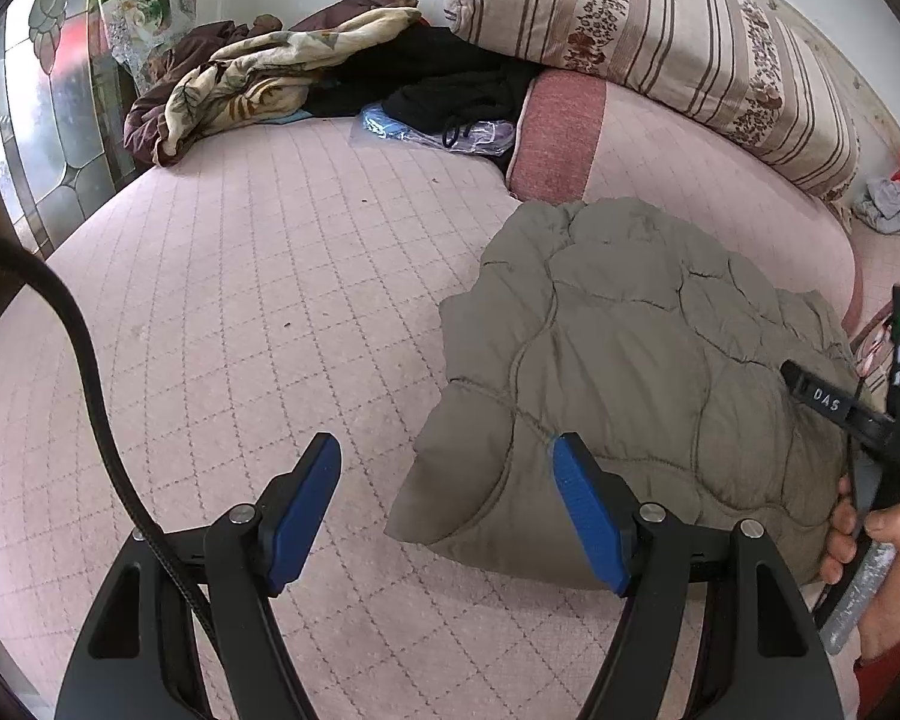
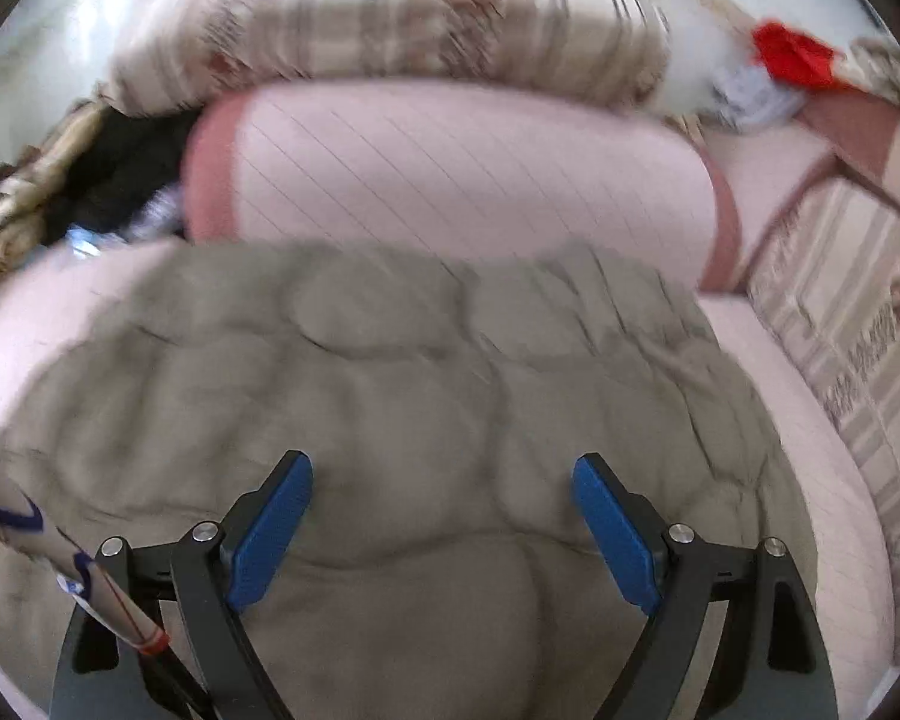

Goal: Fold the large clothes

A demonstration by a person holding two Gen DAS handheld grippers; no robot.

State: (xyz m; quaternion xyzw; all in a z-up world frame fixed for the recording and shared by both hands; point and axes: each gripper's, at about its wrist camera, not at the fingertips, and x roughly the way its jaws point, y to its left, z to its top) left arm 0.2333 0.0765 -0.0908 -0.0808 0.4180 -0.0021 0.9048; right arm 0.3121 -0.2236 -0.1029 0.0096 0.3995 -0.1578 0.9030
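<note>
Folded quilted coat (image 1: 630, 372) on bed (image 1: 240, 312)

Left gripper (image 1: 447, 456) angled downward, jaws spread wide with nothing between the blue pads (image 1: 591, 519), black cable (image 1: 99, 414) looping past its left finger. Right gripper (image 2: 443, 474) also tipped downward, jaws wide apart and empty, its view smeared by blur; in the left wrist view its black body shows at the far right edge. Right hand (image 1: 876, 558) wrapped around that gripper's handle, fingers (image 1: 840, 531) curled on the grip, a red sleeve (image 1: 894, 678) at the wrist.
</note>
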